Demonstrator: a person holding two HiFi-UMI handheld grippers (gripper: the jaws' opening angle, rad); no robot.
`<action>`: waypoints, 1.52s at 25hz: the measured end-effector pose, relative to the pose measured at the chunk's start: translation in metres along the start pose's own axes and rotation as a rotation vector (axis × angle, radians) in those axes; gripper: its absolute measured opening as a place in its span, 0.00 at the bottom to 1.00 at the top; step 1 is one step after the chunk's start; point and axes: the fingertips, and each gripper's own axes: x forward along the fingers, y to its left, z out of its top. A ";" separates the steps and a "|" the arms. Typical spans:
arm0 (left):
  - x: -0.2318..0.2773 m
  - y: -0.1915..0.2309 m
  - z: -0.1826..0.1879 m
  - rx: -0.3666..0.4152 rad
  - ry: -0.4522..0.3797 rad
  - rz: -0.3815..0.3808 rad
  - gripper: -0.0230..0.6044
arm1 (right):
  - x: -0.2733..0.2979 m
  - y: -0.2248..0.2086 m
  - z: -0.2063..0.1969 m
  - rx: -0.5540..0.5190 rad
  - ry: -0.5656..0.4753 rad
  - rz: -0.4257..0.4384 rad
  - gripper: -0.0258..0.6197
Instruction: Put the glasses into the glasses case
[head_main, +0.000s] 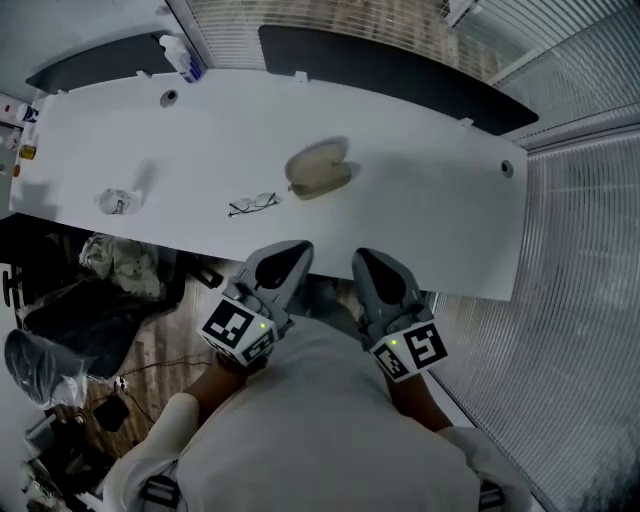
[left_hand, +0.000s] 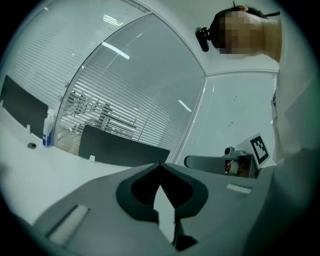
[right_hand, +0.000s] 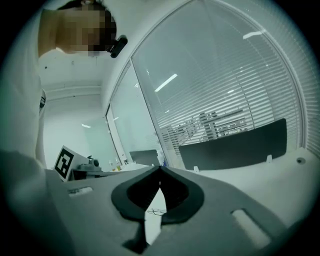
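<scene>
Nothing of the task is done yet, as far as the views show. The glasses (head_main: 253, 204) lie on the white bench (head_main: 430, 215), arms folded or nearly so (too small to tell), with nothing touching them. The case (head_main: 318, 170) sits just beside them, a little farther back and to the right. It looks to be lying open, though the head view is too coarse to be sure. Both tongs are held back at the near edge of the bench, close to the person's body and well apart from glasses and case. The left tongs (head_main: 294, 250) are pressed together with nothing in them. The right tongs (head_main: 366, 258) are likewise closed tip to tip and empty. In the right gripper view the glasses show only far off on the bench, through the gap behind the closed tips. A crumpled wad (head_main: 117, 200) at the left of the bench and a bottle (head_main: 185, 58) at its far edge play no part. Everything is left to do: spread one pair of tongs, reach out, pinch the glasses, carry them over the case and set them inside. The other tongs would probably steady the case, and close its lid if it is indeed open
</scene>
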 end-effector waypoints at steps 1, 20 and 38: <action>-0.002 0.002 -0.004 -0.003 0.007 0.007 0.04 | 0.003 0.001 -0.003 0.002 0.005 0.008 0.04; -0.010 0.140 -0.093 0.256 0.248 0.133 0.24 | 0.096 0.028 -0.065 0.017 0.093 0.177 0.04; -0.009 0.277 -0.257 0.549 0.690 0.099 0.38 | 0.165 0.014 -0.157 0.092 0.198 0.203 0.04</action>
